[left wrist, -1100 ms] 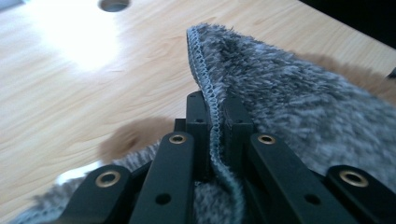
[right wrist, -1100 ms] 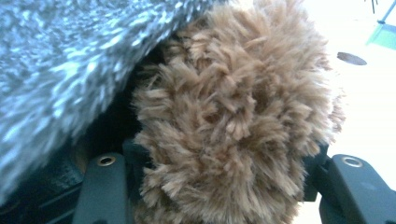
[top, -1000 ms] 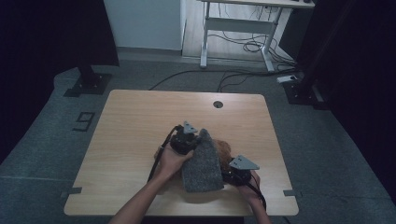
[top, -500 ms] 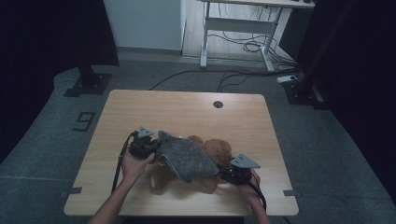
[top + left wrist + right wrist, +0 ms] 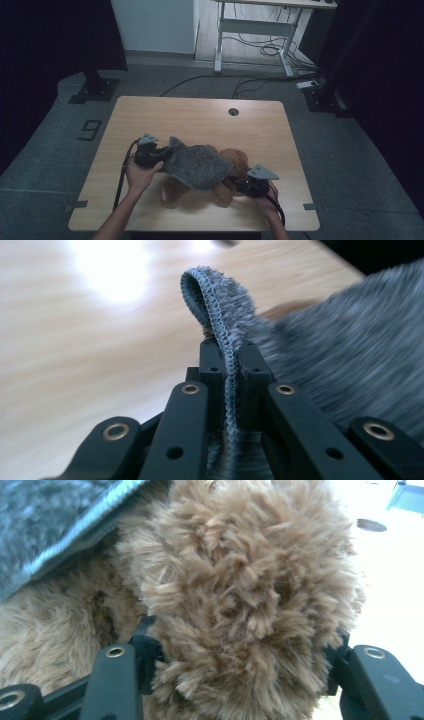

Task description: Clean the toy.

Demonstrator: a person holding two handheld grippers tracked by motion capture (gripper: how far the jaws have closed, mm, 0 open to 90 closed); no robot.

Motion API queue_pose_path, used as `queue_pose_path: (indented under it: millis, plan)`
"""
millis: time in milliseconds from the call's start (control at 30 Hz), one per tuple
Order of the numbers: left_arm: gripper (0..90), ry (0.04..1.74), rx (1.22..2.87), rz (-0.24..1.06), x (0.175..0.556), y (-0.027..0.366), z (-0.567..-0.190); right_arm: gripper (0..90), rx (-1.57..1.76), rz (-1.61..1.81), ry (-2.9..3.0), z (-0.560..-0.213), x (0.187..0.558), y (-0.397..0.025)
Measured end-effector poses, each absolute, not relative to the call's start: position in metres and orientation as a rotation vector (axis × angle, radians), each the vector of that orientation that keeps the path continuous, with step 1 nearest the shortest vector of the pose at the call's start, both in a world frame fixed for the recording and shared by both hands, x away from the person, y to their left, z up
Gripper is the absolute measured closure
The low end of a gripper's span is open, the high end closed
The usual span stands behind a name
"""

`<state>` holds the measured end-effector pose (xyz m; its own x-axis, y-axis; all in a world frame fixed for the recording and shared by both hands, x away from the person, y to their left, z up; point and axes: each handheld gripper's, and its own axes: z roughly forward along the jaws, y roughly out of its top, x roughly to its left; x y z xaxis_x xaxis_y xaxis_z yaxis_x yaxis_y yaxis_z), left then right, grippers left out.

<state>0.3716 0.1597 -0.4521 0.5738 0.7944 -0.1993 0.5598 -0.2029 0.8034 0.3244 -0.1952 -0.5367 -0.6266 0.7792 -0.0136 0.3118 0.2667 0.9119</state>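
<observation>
A brown teddy bear [image 5: 239, 160] lies on the wooden table [image 5: 200, 117] near its front edge. A grey fleece cloth [image 5: 195, 167] is spread over most of it. My left gripper [image 5: 161, 154] is at the cloth's left corner, shut on its stitched hem [image 5: 210, 300], which loops up out of the jaws. My right gripper [image 5: 241, 185] is at the bear's right side. Its jaws stand wide with a thick fluffy part of the bear [image 5: 240, 595] pressed between them, and the cloth's edge [image 5: 55, 520] lies at the upper left.
A round cable hole [image 5: 233, 111] is in the table's far middle. Beyond the table are a white desk frame [image 5: 252, 35], floor cables [image 5: 260, 50] and black stand bases [image 5: 95, 89] [image 5: 322, 97]. A "9" mark [image 5: 90, 130] is on the floor at left.
My left gripper has moved left with the cloth's corner, drawing the cloth from a bunched upright strip to a spread over the bear. The right gripper has stayed put.
</observation>
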Motion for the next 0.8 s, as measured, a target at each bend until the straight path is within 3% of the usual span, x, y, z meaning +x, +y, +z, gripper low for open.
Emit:
queue_pose_path:
  millis: [467,600,800]
  plan:
    - [83.0,0.813,2.041,0.287,0.375,0.008,-0.432,41.2,0.994,1.334,2.071,-0.537,0.323,-0.195]
    - [83.1,0.832,2.035,0.244,0.382,-0.014,-0.440,41.2,1.004,1.341,2.057,-0.540,0.321,-0.194]
    - [83.3,0.888,2.087,0.305,0.386,-0.018,-0.453,41.1,1.005,1.321,2.071,-0.541,0.320,-0.195]
